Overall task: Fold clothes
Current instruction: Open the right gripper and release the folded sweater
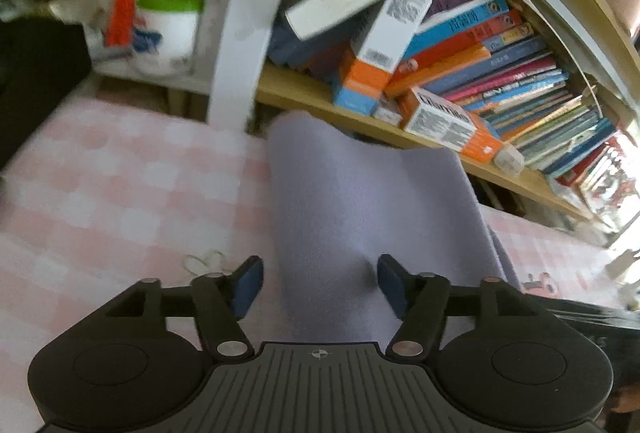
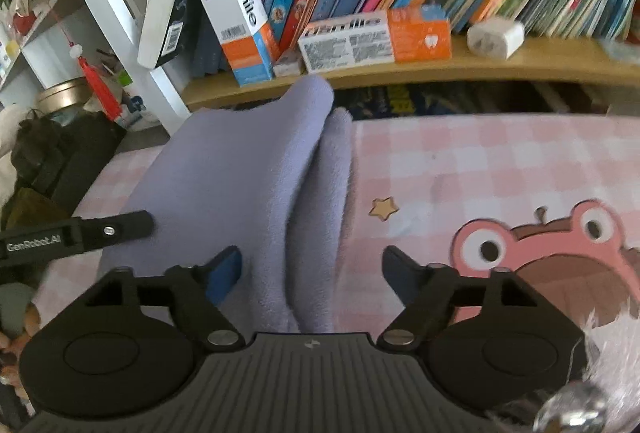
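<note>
A folded lavender fleece garment (image 1: 360, 201) lies on the pink checked cloth (image 1: 120, 185), its far end against the bookshelf. In the right wrist view the garment (image 2: 240, 173) shows two stacked folds with rounded edges on its right side. My left gripper (image 1: 320, 283) is open, its blue pads either side of the garment's near end, holding nothing. My right gripper (image 2: 312, 273) is open over the garment's near right edge, empty. The left gripper's black finger (image 2: 100, 231) shows at the left of the right wrist view.
A wooden bookshelf (image 1: 440, 149) packed with books stands just behind the garment, with toothpaste boxes (image 2: 376, 39) on its ledge. A white frame post (image 1: 240, 33) rises left of it. A frog cartoon (image 2: 560, 253) is printed on the cloth at right. Dark bags (image 2: 60, 161) sit left.
</note>
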Motion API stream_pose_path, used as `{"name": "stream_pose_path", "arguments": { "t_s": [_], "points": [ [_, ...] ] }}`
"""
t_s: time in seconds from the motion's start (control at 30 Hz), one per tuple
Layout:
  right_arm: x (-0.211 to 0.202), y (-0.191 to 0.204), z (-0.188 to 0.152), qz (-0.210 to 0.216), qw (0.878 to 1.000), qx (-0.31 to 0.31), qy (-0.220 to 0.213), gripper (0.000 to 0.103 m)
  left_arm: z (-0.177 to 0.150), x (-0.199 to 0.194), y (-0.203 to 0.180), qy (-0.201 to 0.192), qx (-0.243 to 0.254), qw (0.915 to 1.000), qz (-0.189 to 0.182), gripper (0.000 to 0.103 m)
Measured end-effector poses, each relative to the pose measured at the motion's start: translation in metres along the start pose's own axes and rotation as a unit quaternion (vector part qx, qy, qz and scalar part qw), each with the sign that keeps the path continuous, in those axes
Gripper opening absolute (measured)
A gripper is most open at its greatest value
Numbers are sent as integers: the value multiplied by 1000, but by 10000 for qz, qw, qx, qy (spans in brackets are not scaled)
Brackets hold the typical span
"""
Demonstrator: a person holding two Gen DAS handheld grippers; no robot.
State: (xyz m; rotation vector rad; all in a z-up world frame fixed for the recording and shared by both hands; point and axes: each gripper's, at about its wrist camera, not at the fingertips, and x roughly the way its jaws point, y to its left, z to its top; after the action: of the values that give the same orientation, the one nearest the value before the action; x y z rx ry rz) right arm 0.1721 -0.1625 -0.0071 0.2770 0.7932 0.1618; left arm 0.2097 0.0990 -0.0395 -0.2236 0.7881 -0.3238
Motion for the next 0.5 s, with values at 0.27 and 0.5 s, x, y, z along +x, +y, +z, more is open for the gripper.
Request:
{"name": "stream_pose_path", "arguments": {
  "t_s": [0.27, 0.5],
  "points": [
    [-30, -4, -7, -383, 9988, -16, -306, 91, -7, -38, -10, -563, 253, 9977, 266, 80],
    [-51, 3, -22, -542, 9976, -193, -388, 99, -24, -58, -26, -631, 526, 9955, 474, 93]
  ]
}}
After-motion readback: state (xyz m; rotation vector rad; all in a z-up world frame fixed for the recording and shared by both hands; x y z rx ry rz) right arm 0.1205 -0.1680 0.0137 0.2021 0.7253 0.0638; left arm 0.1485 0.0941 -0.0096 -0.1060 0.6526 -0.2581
